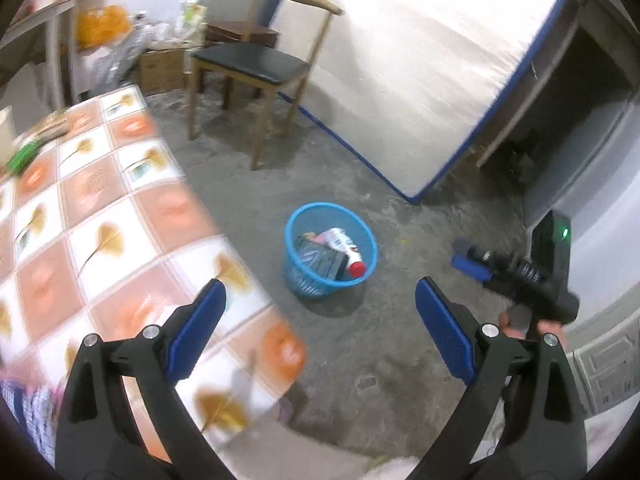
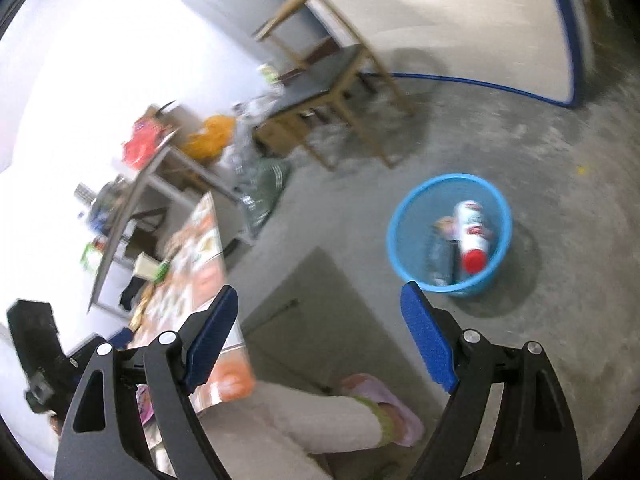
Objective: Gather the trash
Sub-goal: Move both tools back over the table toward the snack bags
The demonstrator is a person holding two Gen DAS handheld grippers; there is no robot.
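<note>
A blue mesh trash basket (image 1: 370, 240) stands on the concrete floor; it also shows in the right wrist view (image 2: 404, 208). Inside lie a white bottle with a red cap (image 1: 346, 250) (image 2: 472, 232) and dark wrappers (image 1: 318, 258). My left gripper (image 1: 320, 300) is open and empty, above the table's corner, near the basket. My right gripper (image 2: 320, 304) is open and empty, above the floor to the left of the basket; it also shows in the left wrist view (image 1: 472, 258). A green item (image 1: 22, 156) and other bits lie on the table's far end.
A table with an orange-and-white checked cloth (image 1: 100, 216) fills the left. A wooden chair with a black seat (image 1: 256, 64) stands behind the basket. A mattress (image 1: 420, 60) leans on the wall. Boxes and bags (image 1: 132, 48) clutter the far corner. My leg and slipper (image 2: 360, 412) are below.
</note>
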